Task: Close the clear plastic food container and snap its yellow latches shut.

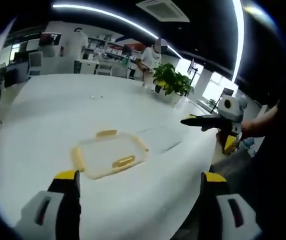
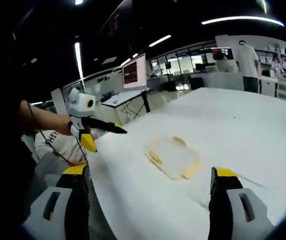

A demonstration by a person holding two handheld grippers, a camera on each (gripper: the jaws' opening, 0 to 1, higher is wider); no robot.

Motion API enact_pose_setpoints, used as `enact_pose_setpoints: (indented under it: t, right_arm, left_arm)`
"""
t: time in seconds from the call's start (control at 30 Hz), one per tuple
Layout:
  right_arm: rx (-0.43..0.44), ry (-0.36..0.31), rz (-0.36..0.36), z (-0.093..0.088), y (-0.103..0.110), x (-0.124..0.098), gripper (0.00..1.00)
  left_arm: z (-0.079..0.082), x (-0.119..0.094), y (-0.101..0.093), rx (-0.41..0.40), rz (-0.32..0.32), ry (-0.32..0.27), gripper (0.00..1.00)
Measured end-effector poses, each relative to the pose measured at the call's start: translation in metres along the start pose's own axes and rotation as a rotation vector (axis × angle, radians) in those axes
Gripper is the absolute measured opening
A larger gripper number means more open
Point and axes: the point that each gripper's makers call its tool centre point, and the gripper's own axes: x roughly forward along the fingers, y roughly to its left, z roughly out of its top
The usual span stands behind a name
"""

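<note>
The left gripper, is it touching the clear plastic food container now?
Apart. In the left gripper view, bare white table lies between the left gripper and the container; its fingers stand wide open.

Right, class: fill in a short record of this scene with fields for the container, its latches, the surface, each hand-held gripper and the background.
container: clear plastic food container, lying flat
latches: yellow latches around its edges
surface: white table
left hand-held gripper: jaws open, short of the container
right hand-held gripper: jaws open, short of the container
background: potted plant, monitor, people standing
</note>
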Motion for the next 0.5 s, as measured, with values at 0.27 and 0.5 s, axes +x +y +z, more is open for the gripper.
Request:
enact_pose_setpoints:
  t: [0.27, 0.5]
  right_arm:
    - [-0.067, 0.027, 0.014, 0.0, -0.002, 0.008, 0.99]
    - [-0.089, 0.051, 0.01, -0.002, -0.01, 0.014, 0.97]
  left_arm:
    - [0.007, 0.003, 0.006, 0.032, -0.013, 0.023, 0.98]
    - [0.008, 0.008, 0.014, 0.066, -0.027, 0.053, 0.96]
